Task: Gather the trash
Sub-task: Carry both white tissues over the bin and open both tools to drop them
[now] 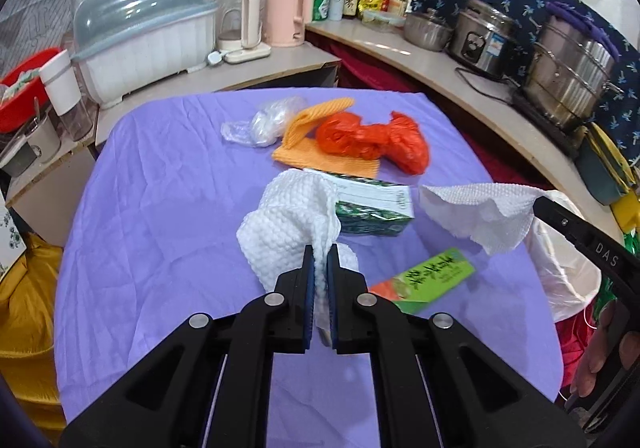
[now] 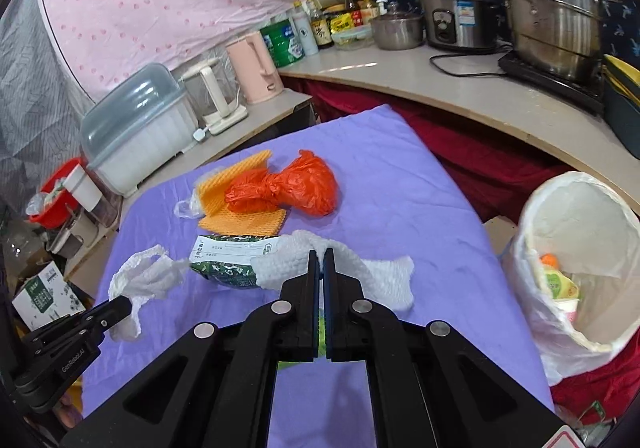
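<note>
My left gripper (image 1: 320,254) is shut on a crumpled white paper towel (image 1: 288,216), which hangs above the purple tablecloth (image 1: 160,208). My right gripper (image 2: 322,254) is shut on a second white paper towel (image 2: 384,280), also lifted off the cloth. Each gripper shows at the edge of the other's view: the right gripper (image 1: 538,204) with its towel (image 1: 480,212), the left gripper (image 2: 124,304) with its towel (image 2: 148,280). On the cloth lie a green carton (image 1: 372,208), a green packet (image 1: 432,280), a red plastic bag (image 1: 368,140), an orange cloth (image 1: 316,120) and a clear plastic bag (image 1: 268,120).
A bin with a white liner (image 2: 576,248) stands at the table's right edge and holds some rubbish. A counter behind carries steel pots (image 2: 552,8), a rice cooker (image 2: 456,16), kettles (image 2: 256,68), bottles and a covered dish rack (image 2: 136,128).
</note>
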